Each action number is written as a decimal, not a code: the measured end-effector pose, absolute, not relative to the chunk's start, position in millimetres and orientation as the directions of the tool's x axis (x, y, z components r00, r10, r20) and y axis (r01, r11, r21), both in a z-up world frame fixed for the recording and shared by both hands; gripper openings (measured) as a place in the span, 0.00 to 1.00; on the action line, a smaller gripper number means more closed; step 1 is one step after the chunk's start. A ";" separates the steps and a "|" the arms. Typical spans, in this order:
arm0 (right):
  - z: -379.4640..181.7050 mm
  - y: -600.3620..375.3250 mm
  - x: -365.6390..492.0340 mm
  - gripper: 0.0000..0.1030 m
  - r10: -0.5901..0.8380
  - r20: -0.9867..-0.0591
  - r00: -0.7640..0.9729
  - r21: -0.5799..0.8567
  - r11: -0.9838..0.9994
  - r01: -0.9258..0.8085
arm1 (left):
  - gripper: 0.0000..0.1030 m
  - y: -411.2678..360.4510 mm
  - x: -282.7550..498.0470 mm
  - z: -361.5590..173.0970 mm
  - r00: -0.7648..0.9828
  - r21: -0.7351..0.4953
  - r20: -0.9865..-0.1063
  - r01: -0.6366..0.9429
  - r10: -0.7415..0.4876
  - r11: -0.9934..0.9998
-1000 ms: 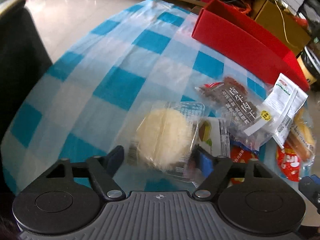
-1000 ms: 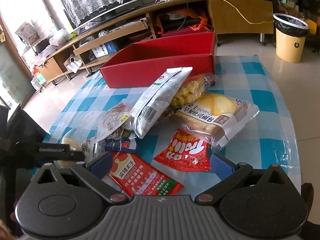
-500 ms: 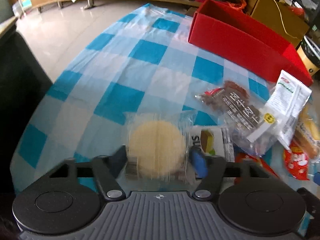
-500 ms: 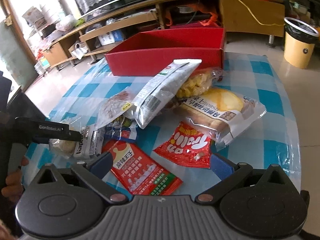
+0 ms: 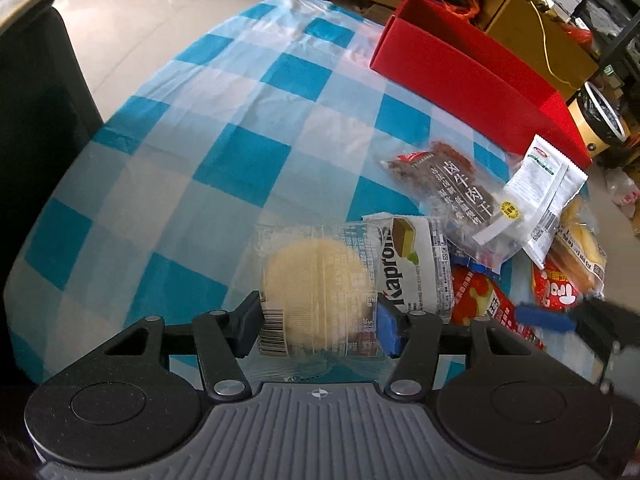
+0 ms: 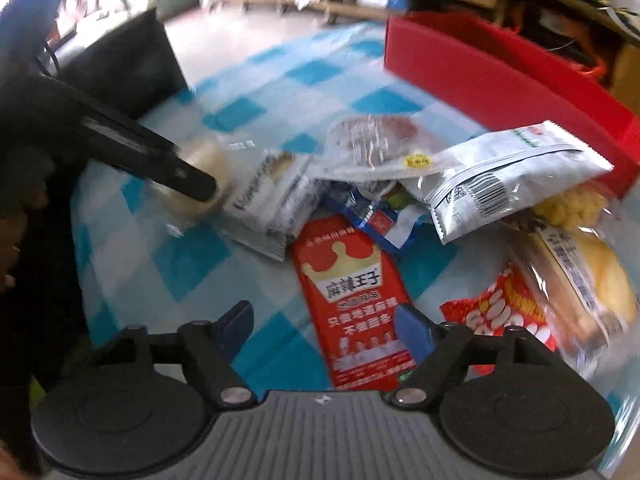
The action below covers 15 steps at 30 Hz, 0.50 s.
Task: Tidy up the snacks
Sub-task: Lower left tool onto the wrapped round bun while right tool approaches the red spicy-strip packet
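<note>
My left gripper [image 5: 318,326] is shut on a clear-wrapped round pale cake [image 5: 318,280], held just above the checked cloth; it also shows in the right wrist view [image 6: 202,174]. My right gripper [image 6: 326,326] is open and empty over a red spicy-snack packet [image 6: 352,292]. Several snack packets lie in a pile: a white Kaprom wafer pack [image 5: 416,264], a beef jerky bag [image 5: 452,186], a white-green pouch [image 6: 508,176], a bread bag [image 6: 584,284] and a red crisps packet [image 6: 504,312]. A red box [image 5: 472,80] stands open at the far side.
The blue-and-white checked tablecloth [image 5: 224,128] covers the round table, with bare cloth on its left half. A dark chair back [image 5: 36,120] stands by the left edge. A yellow bin [image 5: 600,120] and shelves stand beyond the table.
My left gripper closed on the round cake and lifted it slightly. My right gripper swung left and down towards the red spicy-snack packet; its view is blurred by motion.
</note>
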State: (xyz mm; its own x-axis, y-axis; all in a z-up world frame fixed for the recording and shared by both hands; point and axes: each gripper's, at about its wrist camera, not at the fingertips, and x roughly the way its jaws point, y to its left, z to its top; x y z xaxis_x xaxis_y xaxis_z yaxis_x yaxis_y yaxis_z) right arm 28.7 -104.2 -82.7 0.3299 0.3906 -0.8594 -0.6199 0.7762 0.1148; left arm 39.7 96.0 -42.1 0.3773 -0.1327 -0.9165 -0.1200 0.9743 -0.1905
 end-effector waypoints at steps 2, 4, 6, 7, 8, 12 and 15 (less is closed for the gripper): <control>-90.9 -109.2 43.4 0.73 0.330 -0.904 0.272 0.110 0.795 -0.597 | 0.63 96.2 39.6 -43.3 0.374 -0.192 -0.917 -0.112 -0.138 0.975; -88.8 -115.2 49.0 0.74 0.359 -0.903 0.238 0.154 0.785 -0.600 | 0.65 95.7 39.5 -45.0 0.368 -0.192 -0.919 -0.102 -0.142 0.976; -88.8 -115.3 47.3 0.72 0.348 -0.910 0.224 0.154 0.788 -0.596 | 0.67 95.6 40.0 -47.4 0.363 -0.183 -0.922 -0.096 -0.137 0.978; -88.7 -112.1 43.6 0.69 0.330 -0.914 0.236 0.127 0.786 -0.605 | 0.69 95.8 40.6 -49.3 0.355 -0.177 -0.925 -0.096 -0.132 0.980; -89.0 -107.2 38.3 0.60 0.301 -0.918 0.257 0.084 0.783 -0.617 | 0.70 95.9 40.8 -51.3 0.347 -0.172 -0.929 -0.099 -0.128 0.980; -86.5 -103.5 19.0 0.48 0.311 -0.920 0.238 0.099 0.772 -0.628 | 0.69 94.9 39.3 -53.1 0.342 -0.161 -0.932 -0.094 -0.120 0.982; -86.3 -108.8 7.7 0.47 0.297 -0.921 0.251 0.088 0.788 -0.609 | 0.71 95.9 39.0 -53.2 0.341 -0.159 -0.933 -0.102 -0.115 0.982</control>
State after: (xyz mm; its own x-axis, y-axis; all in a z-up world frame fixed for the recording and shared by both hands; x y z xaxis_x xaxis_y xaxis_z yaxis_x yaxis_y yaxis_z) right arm 7.7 -108.8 -86.3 0.2507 0.2968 -0.9214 -0.6088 0.7884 0.0883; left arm 39.0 95.9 -53.2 0.3414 -0.1154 -0.9328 -0.1015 0.9821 -0.1586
